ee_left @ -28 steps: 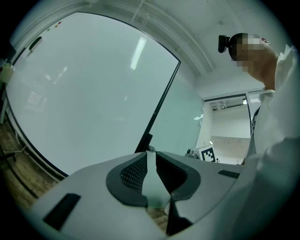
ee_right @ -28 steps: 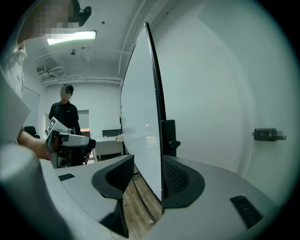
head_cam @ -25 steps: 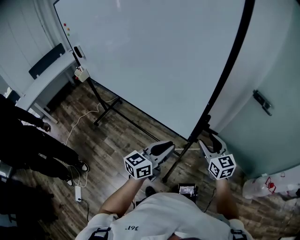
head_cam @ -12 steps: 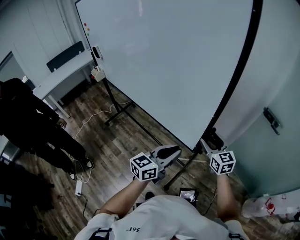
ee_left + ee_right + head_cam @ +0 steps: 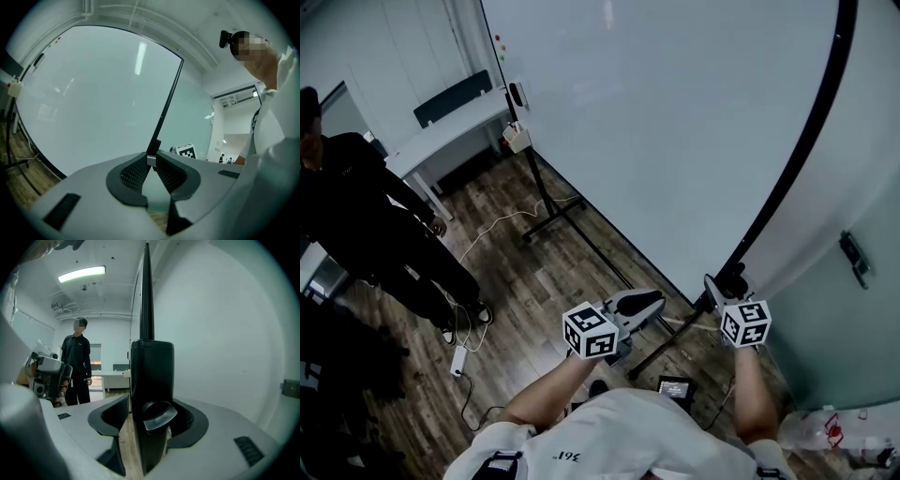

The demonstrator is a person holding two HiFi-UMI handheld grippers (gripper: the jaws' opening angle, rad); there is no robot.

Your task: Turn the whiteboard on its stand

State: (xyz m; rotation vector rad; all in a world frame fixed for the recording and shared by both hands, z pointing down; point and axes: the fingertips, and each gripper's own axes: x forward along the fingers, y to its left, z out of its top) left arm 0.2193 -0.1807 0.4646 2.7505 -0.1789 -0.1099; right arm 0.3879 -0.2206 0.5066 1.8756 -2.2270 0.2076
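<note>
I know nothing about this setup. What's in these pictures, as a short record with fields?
Whiteboard: upright on its black stand
Left gripper: shut, holding nothing
Right gripper: open; jaws have just been closing slightly around the board's black side post
Onlooker: person in dark clothes, at the left

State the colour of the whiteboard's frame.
Black; the frame shows best in the head view.

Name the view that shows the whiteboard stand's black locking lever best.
Right gripper view: the locking lever sits close, centred on the black post. Head view shows only the post from above; left gripper view just a distant dark block.
</note>
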